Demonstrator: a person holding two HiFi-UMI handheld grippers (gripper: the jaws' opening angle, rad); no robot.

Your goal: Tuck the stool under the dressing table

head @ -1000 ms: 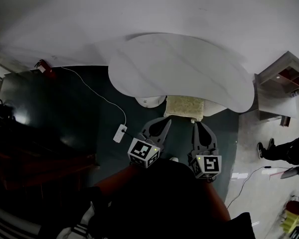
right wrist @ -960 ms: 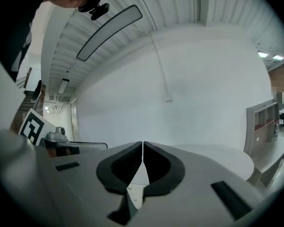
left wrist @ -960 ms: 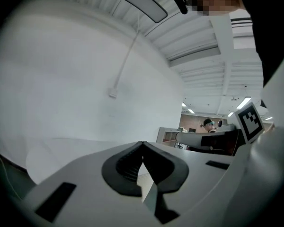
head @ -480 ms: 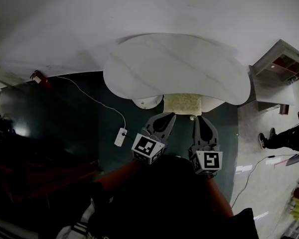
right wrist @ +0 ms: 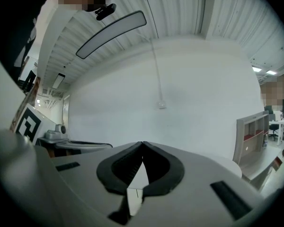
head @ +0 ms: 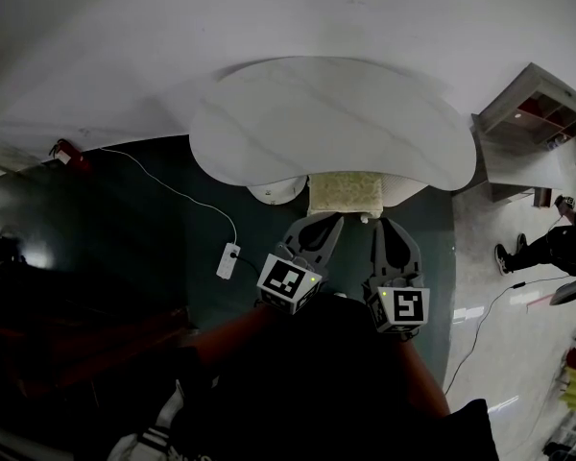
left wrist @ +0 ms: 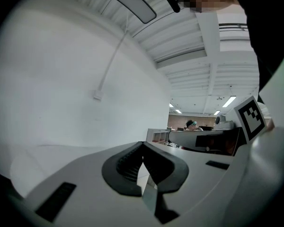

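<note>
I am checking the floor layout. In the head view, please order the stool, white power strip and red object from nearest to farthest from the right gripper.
1. stool, just ahead of the right gripper.
2. power strip, further off to the left.
3. red object, at the far left.

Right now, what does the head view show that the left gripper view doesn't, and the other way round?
Only the head view shows the stool, its cream seat at the near edge of the dressing table, plus the power strip and its cable on the dark floor. Only the left gripper view shows the left gripper with its tongs shut on nothing, a wall socket and a long ceiling light. Both show the left gripper, the right gripper (only its marker cube in the left gripper view) and the white wall.
</note>
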